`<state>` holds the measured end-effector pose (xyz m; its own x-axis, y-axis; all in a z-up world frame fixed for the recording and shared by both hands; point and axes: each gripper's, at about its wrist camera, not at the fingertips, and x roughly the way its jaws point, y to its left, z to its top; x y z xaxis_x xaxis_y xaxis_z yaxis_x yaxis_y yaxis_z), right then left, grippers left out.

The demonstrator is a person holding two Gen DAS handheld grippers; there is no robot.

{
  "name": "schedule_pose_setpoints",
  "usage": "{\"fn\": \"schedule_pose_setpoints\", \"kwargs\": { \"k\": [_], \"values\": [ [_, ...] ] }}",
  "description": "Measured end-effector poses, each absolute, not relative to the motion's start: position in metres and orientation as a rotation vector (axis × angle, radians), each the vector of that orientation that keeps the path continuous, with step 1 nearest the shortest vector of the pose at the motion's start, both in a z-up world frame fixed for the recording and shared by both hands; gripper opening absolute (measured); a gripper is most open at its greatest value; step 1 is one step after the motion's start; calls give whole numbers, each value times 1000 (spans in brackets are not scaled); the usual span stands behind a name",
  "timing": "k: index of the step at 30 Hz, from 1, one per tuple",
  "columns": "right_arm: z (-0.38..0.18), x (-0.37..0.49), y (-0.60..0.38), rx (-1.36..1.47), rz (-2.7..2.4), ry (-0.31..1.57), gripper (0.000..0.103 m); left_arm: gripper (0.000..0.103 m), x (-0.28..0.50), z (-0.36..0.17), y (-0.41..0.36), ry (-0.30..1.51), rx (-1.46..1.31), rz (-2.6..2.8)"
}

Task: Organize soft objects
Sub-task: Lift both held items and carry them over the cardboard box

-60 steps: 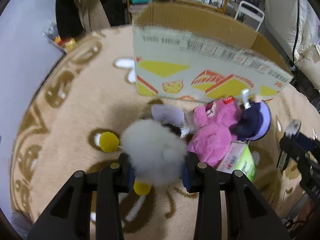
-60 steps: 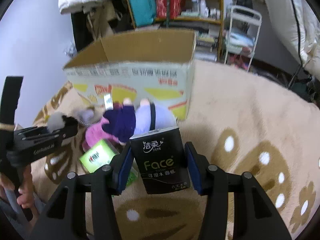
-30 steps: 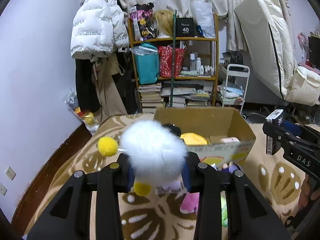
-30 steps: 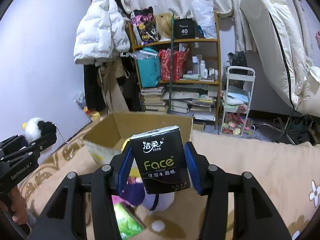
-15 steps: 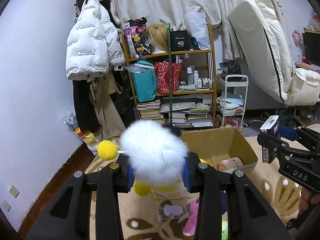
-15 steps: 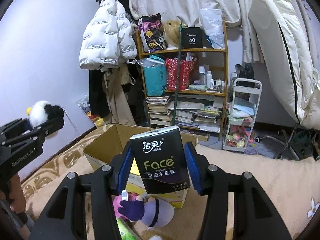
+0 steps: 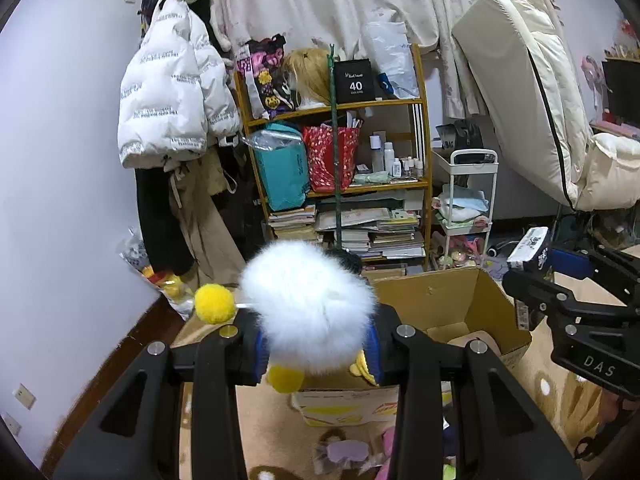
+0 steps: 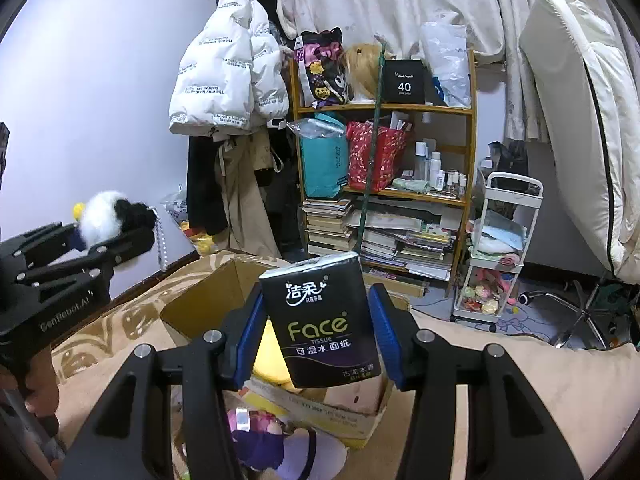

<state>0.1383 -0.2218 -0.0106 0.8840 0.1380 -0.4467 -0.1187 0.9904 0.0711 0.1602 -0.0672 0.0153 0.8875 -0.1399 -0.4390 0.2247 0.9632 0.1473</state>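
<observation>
Cardboard box (image 8: 208, 300), open-topped with brown inner walls and a printed yellow-and-white outside, sat on the beige patterned carpet (image 8: 520, 380) below both tools. The right tool (image 8: 320, 322) was closed on a black tissue pack (image 8: 320, 316) lettered "Face", held upright above the box. The left tool (image 7: 318, 338) pinched a fluffy white plush (image 7: 308, 304) with yellow pom-poms, also raised over the box. A purple-and-pink doll (image 8: 288, 448) lay on the carpet against the box's front.
</observation>
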Motion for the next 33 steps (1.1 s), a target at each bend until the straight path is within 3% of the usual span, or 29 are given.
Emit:
{"fn": "schedule_pose_setpoints", "kwargs": {
  "k": [33],
  "values": [
    [-56, 167, -227, 117, 155, 532, 54, 37, 201, -53, -79, 637, 138, -255]
  ]
}}
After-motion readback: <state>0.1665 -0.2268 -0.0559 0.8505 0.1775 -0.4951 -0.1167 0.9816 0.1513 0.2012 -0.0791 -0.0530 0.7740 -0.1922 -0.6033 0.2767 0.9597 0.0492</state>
